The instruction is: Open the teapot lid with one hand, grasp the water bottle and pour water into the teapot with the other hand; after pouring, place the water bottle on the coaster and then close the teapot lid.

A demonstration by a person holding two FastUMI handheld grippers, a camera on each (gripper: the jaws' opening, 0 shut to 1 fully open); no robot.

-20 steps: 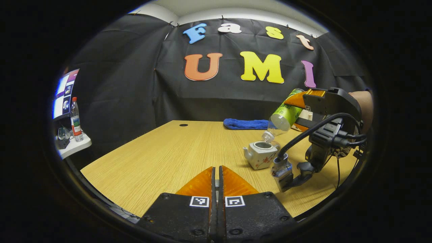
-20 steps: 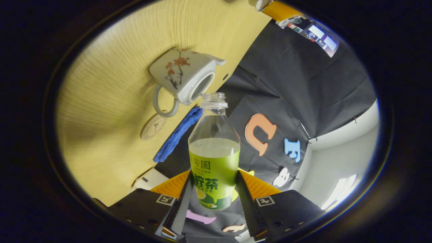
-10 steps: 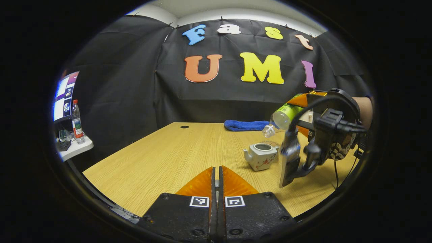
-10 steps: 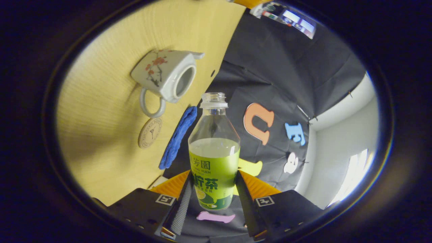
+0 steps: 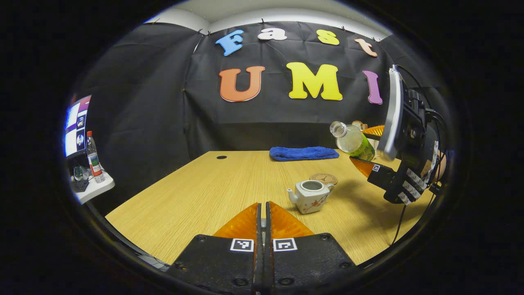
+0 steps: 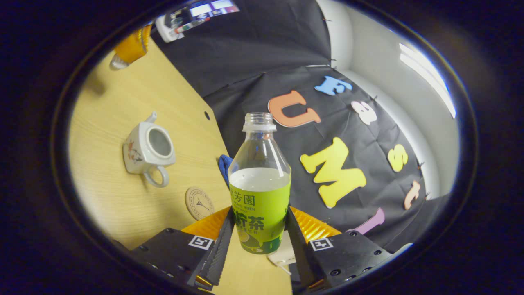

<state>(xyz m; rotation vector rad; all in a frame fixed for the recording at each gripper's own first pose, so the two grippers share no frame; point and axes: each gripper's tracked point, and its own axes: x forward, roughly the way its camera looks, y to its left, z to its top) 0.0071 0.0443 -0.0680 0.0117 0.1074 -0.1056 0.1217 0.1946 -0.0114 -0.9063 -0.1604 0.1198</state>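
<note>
The white flowered teapot (image 5: 311, 197) stands with its mouth uncovered on the wooden table (image 5: 204, 192), and the round coaster (image 5: 323, 178) lies just behind it. Up at the right, my right gripper (image 5: 364, 147) is shut on the green-labelled water bottle (image 5: 352, 141), which leans with its uncapped neck up and to the left. In the right gripper view the bottle (image 6: 260, 192) sits between my fingers (image 6: 258, 221), partly full, with the teapot (image 6: 147, 149) and coaster (image 6: 199, 203) off to the left. My left gripper (image 5: 262, 213) is shut; seen from the right one, it (image 6: 123, 57) grips a small white lid (image 6: 118, 62).
A folded blue cloth (image 5: 305, 153) lies at the table's far edge. Left of the table, a white side shelf (image 5: 92, 188) carries a bottle (image 5: 93, 152), with a monitor (image 5: 75, 125) behind it. A cable hole (image 5: 221, 157) is at the back left.
The bottle has swung from neck-down over the teapot's mouth to neck-up. My right gripper has carried it up and to the right, away from the teapot. The left gripper has hardly moved.
</note>
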